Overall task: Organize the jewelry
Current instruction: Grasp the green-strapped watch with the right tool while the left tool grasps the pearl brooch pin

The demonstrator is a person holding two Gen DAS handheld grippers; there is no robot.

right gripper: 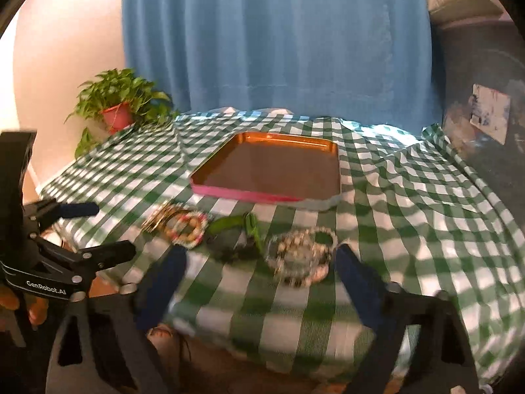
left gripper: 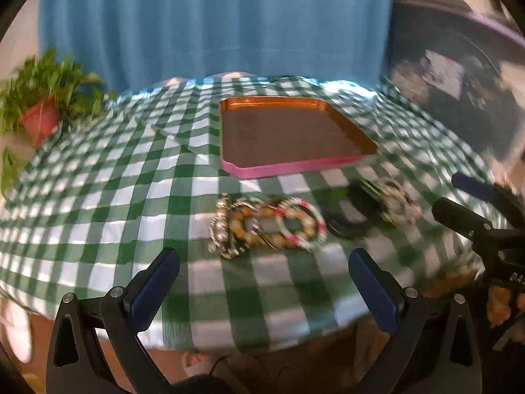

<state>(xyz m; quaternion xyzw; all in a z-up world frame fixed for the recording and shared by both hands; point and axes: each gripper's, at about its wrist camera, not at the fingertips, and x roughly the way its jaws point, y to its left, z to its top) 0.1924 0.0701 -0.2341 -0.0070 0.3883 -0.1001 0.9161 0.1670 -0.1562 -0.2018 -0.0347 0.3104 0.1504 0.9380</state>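
A heap of beaded bracelets [left gripper: 267,226], pink, amber and pearl, lies on the green checked cloth near the table's front edge. To its right sit dark green bangles [left gripper: 352,216] and a pale beaded cluster [left gripper: 398,205]. Behind them stands a copper tray [left gripper: 229,121] with a pink rim, with nothing in it. My left gripper [left gripper: 264,271] hangs open just short of the bracelet heap. In the right wrist view my right gripper [right gripper: 259,262] is open, close in front of the pale beaded cluster [right gripper: 300,256] and the green bangles [right gripper: 234,234]. Neither holds anything.
A potted plant [right gripper: 116,105] stands at the table's back left corner. A blue curtain [right gripper: 275,39] hangs behind the table. The cloth [right gripper: 410,197] is rumpled at the right. The left gripper [right gripper: 95,233] shows at the right wrist view's left edge.
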